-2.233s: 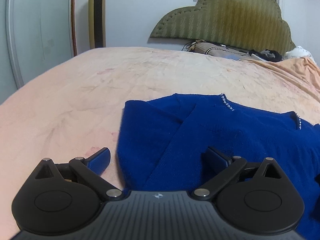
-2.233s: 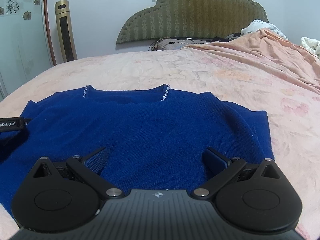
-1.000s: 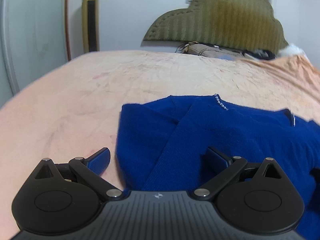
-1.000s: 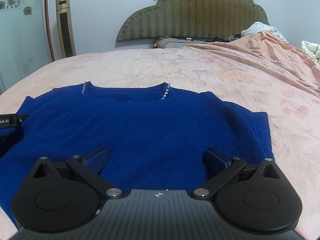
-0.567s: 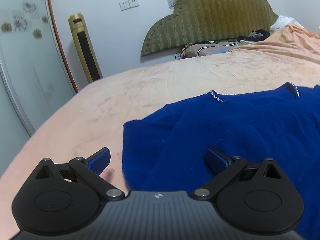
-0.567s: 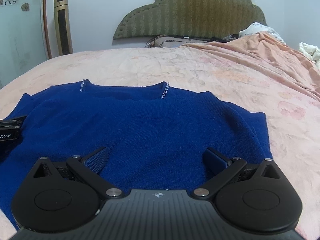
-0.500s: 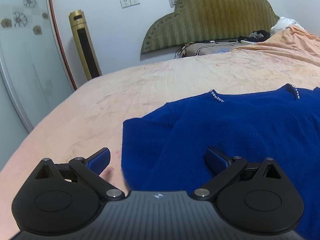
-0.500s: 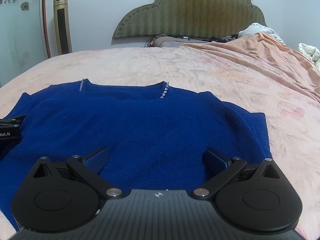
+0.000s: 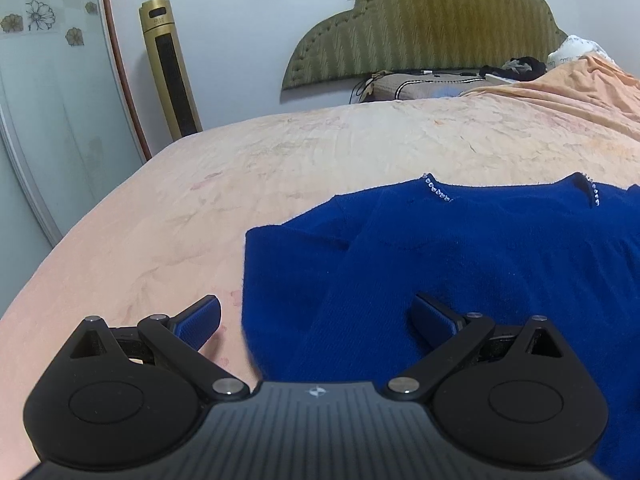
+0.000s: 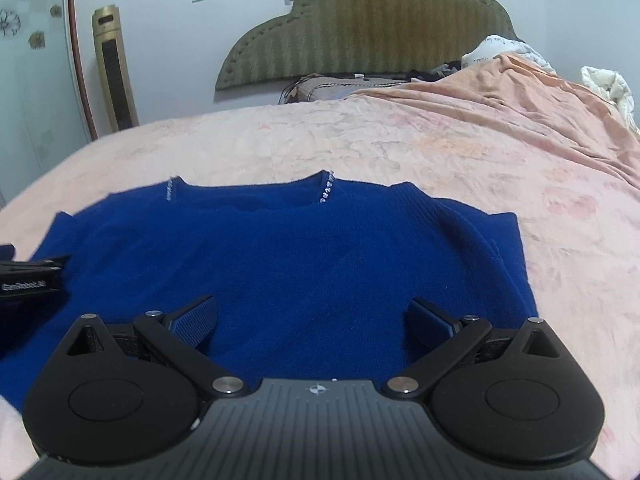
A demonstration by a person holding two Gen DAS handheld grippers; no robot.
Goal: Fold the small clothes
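A dark blue knit sweater (image 10: pixel 288 256) lies flat on the peach bedspread, neckline with small beads pointing away; its sleeves look folded in. It also shows in the left wrist view (image 9: pixel 460 248). My left gripper (image 9: pixel 316 316) is open and empty, hovering low over the sweater's left edge, its left finger over bare bedspread. My right gripper (image 10: pixel 312 314) is open and empty over the sweater's near middle. The left gripper's side (image 10: pixel 30 276) shows at the left edge of the right wrist view.
The peach bedspread (image 9: pixel 280 160) stretches all around the sweater. A green padded headboard (image 10: pixel 360 24) and pillows stand at the far end. A bunched blanket (image 10: pixel 540 100) rises at the right. A gold tower fan (image 9: pixel 170 68) and a glass door stand at the left.
The left gripper has swung its view rightward and shifted slightly, so more of the sweater and neckline shows. The right gripper has barely moved. Both stay open.
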